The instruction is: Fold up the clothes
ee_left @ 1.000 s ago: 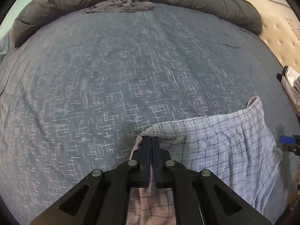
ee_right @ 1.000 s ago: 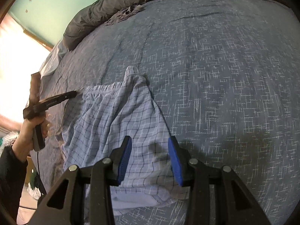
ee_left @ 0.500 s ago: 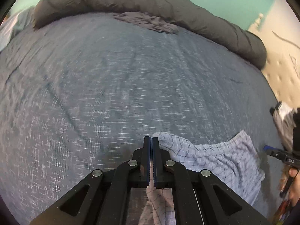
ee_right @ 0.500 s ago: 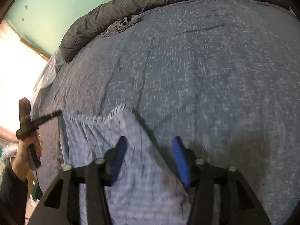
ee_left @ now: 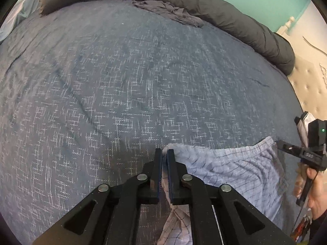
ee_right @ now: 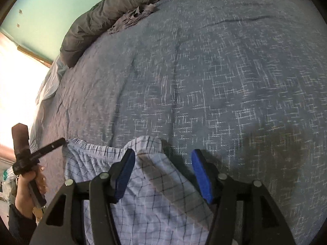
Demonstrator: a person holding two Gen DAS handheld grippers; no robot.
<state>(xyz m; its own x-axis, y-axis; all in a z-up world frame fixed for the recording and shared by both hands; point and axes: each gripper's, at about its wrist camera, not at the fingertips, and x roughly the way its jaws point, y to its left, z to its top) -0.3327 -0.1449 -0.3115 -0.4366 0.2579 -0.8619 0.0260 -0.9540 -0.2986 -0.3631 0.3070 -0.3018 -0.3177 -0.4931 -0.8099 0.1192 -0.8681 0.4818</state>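
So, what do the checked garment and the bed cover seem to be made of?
The checked garment: thin woven cloth, probably cotton, matte; it drapes and wrinkles softly, with a gathered edge. The bed cover: thicker woven fabric, matte, dark blue with white crosshatch threads; the fibre cannot be told.

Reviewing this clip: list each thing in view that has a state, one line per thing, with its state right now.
left gripper: shut on the plaid shorts' edge.
right gripper: open, over the shorts, gripping nothing.
plaid shorts: partly spread on the bed, one corner pinched, unfolded.
dark garment: crumpled by the duvet.
grey duvet: rolled up along the bed's far edge.
bedspread: spread flat, slightly creased.
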